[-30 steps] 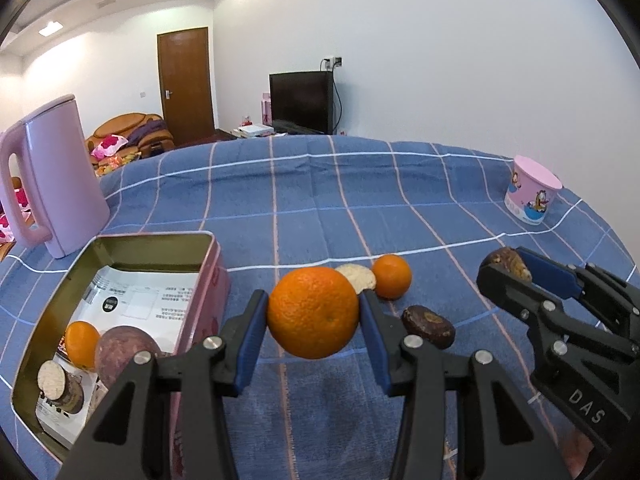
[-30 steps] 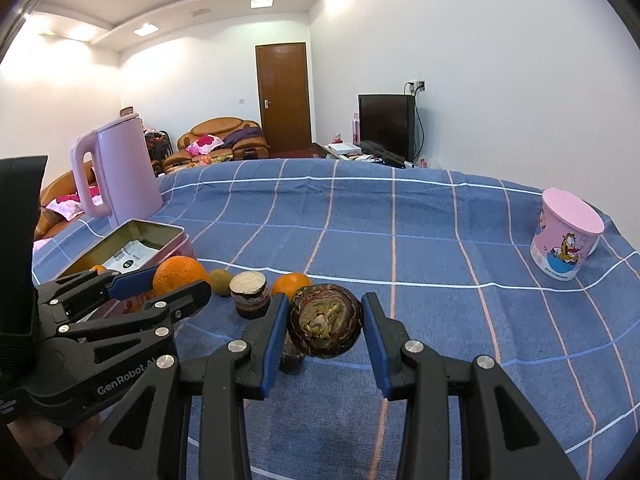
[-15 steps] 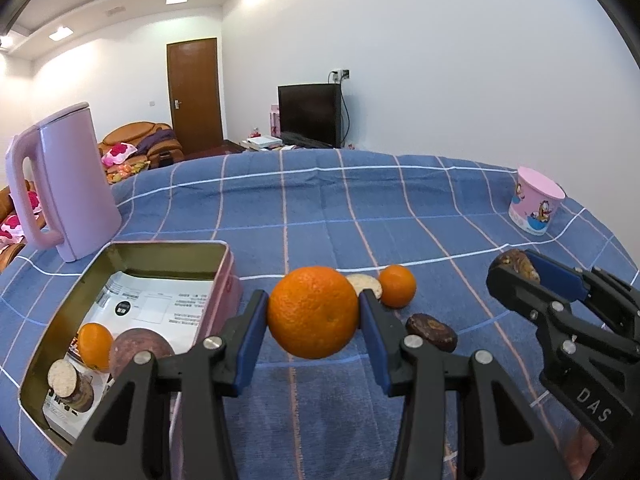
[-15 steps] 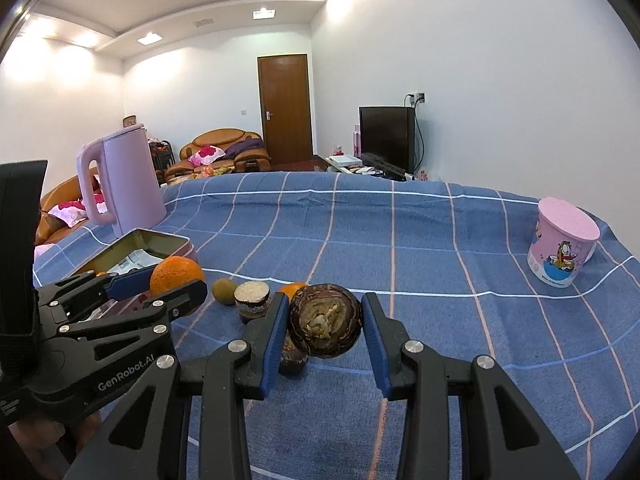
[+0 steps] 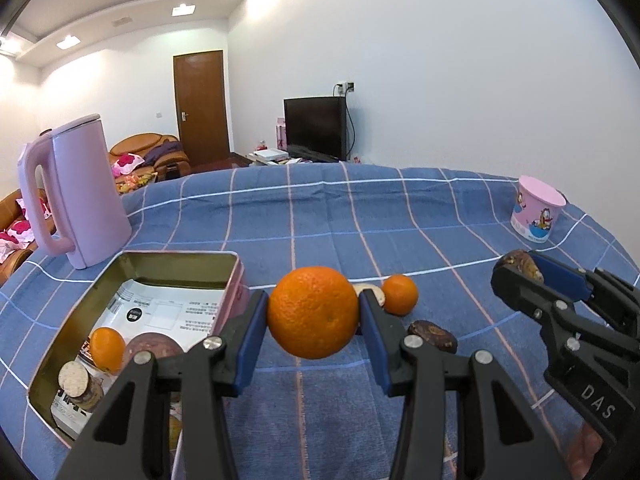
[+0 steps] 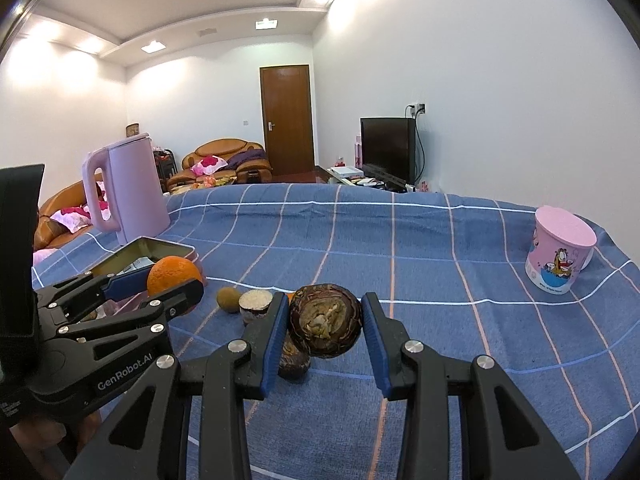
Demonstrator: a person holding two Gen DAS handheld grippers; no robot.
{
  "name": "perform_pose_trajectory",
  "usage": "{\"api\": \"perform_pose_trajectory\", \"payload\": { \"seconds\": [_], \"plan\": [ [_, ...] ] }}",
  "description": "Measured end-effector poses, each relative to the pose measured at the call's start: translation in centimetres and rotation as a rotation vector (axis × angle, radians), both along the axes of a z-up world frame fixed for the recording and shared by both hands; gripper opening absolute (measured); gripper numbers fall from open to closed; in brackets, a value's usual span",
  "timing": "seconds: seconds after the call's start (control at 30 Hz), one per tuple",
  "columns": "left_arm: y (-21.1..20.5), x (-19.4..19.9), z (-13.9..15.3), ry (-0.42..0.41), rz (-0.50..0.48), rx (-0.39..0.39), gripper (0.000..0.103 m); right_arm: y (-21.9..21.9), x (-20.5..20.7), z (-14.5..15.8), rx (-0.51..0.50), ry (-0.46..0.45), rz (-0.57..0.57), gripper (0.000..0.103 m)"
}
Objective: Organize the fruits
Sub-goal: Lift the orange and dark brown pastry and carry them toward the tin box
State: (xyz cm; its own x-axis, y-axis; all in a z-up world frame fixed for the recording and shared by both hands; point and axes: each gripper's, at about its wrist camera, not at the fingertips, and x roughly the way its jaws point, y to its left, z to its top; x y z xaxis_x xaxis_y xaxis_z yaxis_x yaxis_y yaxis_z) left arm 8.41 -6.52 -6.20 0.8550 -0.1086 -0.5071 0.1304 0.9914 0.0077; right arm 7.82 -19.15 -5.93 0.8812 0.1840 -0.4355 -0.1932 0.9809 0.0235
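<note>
My left gripper (image 5: 313,320) is shut on a large orange (image 5: 313,312) and holds it above the blue cloth, just right of the open tin box (image 5: 180,258). The box holds a small orange (image 5: 106,349), a dark round fruit (image 5: 154,346) and cut pieces. My right gripper (image 6: 325,332) is shut on a dark brown round fruit (image 6: 325,326) and holds it above the table; it also shows at the right of the left wrist view (image 5: 520,266). On the cloth lie a small orange (image 5: 399,294), a dark brown fruit (image 5: 432,335), a kiwi (image 6: 228,299) and a cut fruit (image 6: 256,305).
A pink kettle (image 5: 80,192) stands behind the tin box at the left. A pink cartoon cup (image 5: 538,214) stands at the far right of the table. The table edge falls off behind toward a sofa and a TV.
Both grippers have risen a little with their fruits held; the table and the things on it sit lower in both views. Nothing was let go.
</note>
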Motion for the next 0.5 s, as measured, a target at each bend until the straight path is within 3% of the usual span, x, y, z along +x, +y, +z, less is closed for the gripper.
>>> {"api": "perform_pose_trajectory", "payload": {
  "seconds": [0.5],
  "plan": [
    [0.03,-0.92,0.44,-0.053,0.023,0.011,0.048,-0.18,-0.95,0.17,0.002,-0.045,0.002,0.039]
  ]
}}
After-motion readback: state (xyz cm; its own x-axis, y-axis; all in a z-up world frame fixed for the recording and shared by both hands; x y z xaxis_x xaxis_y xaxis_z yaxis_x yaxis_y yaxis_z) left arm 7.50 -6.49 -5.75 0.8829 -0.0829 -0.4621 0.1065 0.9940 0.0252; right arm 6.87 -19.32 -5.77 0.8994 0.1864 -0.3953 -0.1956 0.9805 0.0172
